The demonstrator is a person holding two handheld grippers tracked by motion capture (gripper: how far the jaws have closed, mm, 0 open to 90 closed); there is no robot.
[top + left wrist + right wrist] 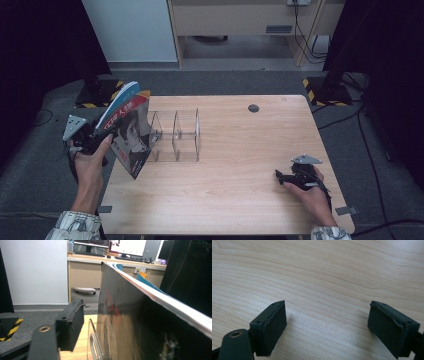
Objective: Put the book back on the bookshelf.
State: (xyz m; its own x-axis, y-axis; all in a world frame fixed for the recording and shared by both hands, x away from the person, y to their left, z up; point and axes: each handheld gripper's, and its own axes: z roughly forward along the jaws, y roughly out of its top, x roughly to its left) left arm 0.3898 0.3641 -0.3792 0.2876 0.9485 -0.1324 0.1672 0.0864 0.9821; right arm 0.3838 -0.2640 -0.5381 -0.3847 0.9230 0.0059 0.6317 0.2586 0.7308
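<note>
At the far left, our left gripper [102,136] sits at the counter's [240,190] edge with a magazine [131,134] standing tilted at the left end of the clear plastic rack [176,136]. In the left gripper view one jaw stands clear of the glossy cover [125,322], with a gap between pad and paper, so we read these jaws as open and no longer pressing the magazine. Its lower edge rests at the first slot of the rack, though we cannot tell whether it is fully seated between the dividers. We judge this as the release step: the magazine is being left in the rack. Next we would draw the left gripper back to the left without brushing the cover, since the magazine leans and could tip out or slide.

Further right, the remaining slots of the rack hold nothing. At the right, our right gripper [289,176] rests low over bare wood, its jaws [332,325] wide apart and holding nothing.
</note>
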